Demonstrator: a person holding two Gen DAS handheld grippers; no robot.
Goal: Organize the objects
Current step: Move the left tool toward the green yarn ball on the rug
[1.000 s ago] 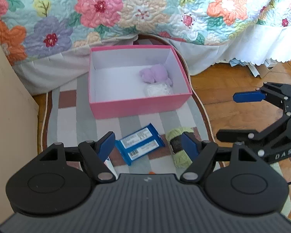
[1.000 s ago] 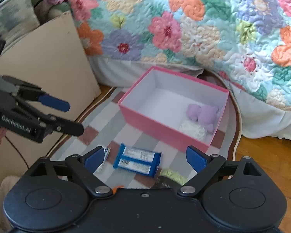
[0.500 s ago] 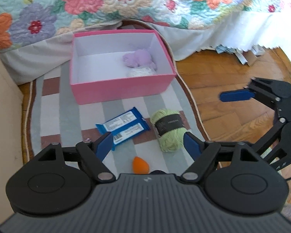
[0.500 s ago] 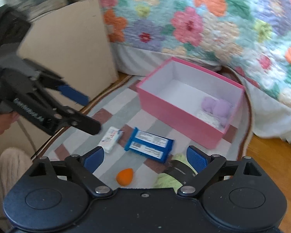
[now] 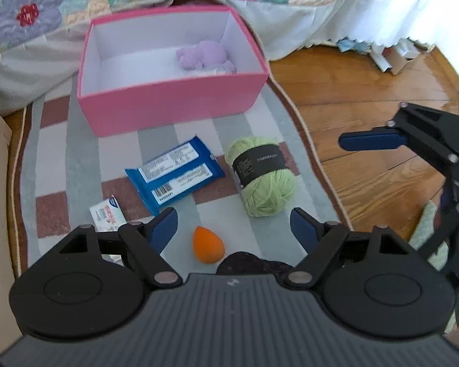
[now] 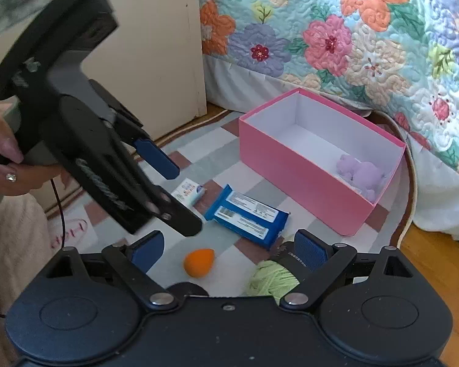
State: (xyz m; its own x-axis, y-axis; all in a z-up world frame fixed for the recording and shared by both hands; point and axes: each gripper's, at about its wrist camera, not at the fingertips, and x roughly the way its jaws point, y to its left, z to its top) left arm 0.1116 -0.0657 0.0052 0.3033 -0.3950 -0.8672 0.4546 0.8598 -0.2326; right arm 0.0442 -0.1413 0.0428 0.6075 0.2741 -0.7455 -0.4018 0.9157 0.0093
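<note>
A pink box (image 5: 174, 101) (image 6: 296, 177) stands on the striped rug and holds a purple plush (image 5: 203, 55) (image 6: 362, 172). In front of it lie a blue wipes pack (image 5: 174, 174) (image 6: 248, 215), a green yarn ball (image 5: 263, 174) (image 6: 272, 278), an orange egg-shaped sponge (image 5: 206, 244) (image 6: 199, 261) and a small white packet (image 5: 107, 214) (image 6: 188, 191). My left gripper (image 5: 234, 227) is open and empty, above the sponge. My right gripper (image 6: 229, 252) is open and empty, near the sponge and yarn.
A bed with a floral quilt (image 6: 336, 30) stands behind the box. A beige cabinet panel (image 6: 156, 61) is at the left. Wood floor (image 5: 367, 107) lies right of the rug (image 5: 55, 159). A dark object (image 5: 251, 264) lies beside the sponge.
Both grippers have pulled back from the box, so the sponge, yarn and white packet came into full view. Both stayed open.
</note>
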